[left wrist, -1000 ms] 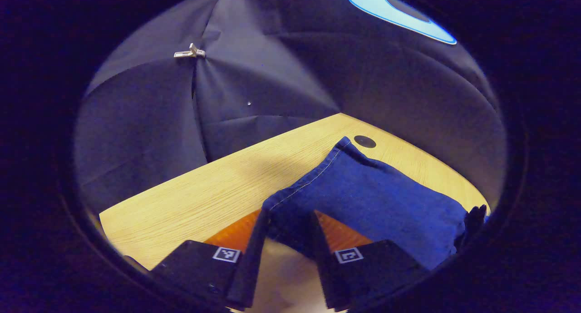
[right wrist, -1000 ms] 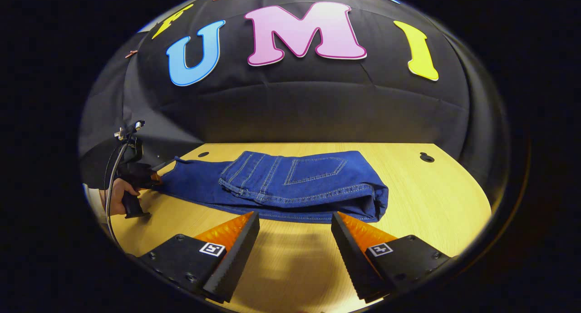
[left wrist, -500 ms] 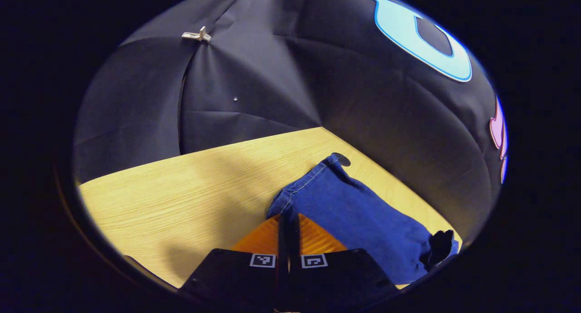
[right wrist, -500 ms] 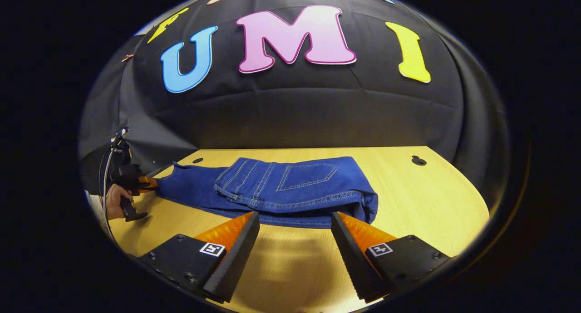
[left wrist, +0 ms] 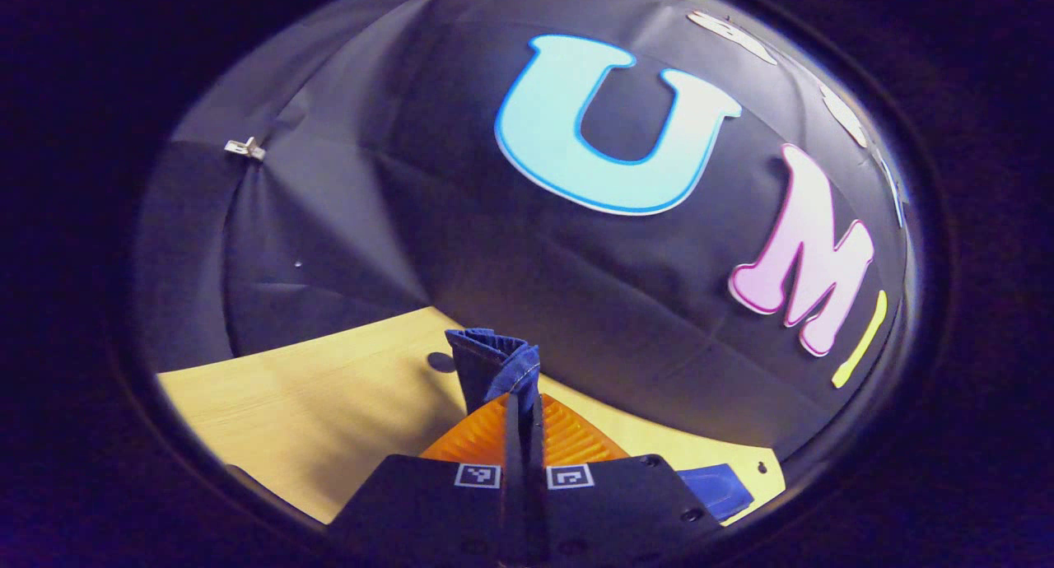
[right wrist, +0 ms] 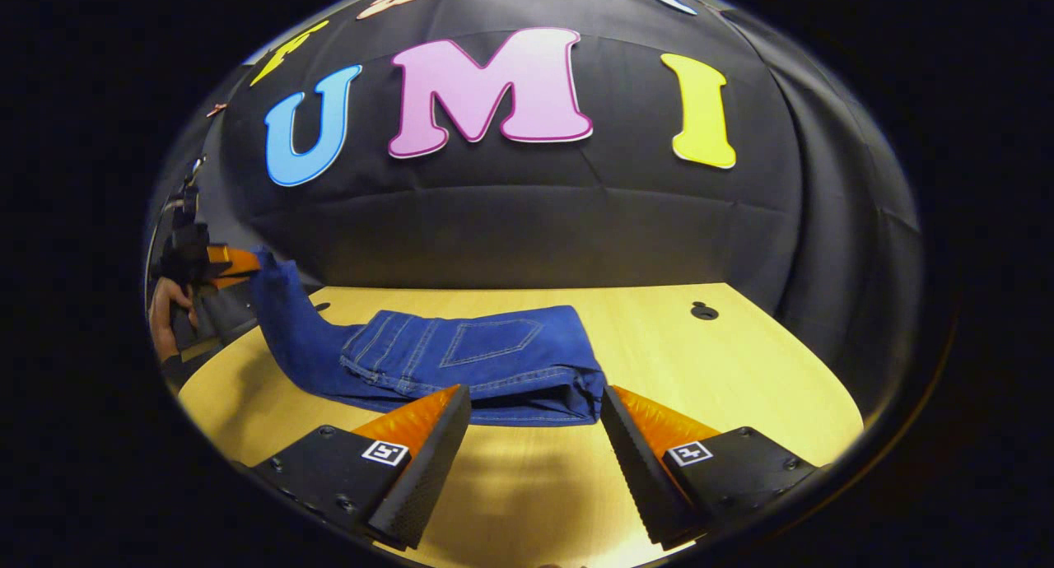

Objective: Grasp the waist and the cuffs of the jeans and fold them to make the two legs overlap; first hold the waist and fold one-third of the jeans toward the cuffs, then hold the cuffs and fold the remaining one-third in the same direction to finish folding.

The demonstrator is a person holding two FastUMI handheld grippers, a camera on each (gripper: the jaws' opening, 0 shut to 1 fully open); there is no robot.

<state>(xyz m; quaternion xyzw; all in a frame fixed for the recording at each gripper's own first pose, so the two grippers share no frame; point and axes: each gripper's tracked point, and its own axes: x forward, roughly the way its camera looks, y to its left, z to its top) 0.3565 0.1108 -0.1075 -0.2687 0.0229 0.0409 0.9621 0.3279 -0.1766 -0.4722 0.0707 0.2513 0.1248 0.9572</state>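
**Denim cuffs lifted off the worktop by the left tool**

Blue denim, one pair of jeans [right wrist: 469, 362], lies on the wooden worktop [right wrist: 741, 370], its waist part folded over the legs with a back pocket facing up. Two tools are in play. The left tool [left wrist: 522, 403] has its fingers pressed together on the cuffs [left wrist: 492, 362], which stand raised above the wood; in the right gripper view a hand [right wrist: 161, 304] holds that tool at the far left, the leg fabric sloping up to it. The right tool [right wrist: 535, 424] hovers wide apart, holding nothing, just in front of the folded denim. Two small dark holes [right wrist: 704, 310] mark the worktop. Black cloth [right wrist: 576, 222] walls the booth behind.
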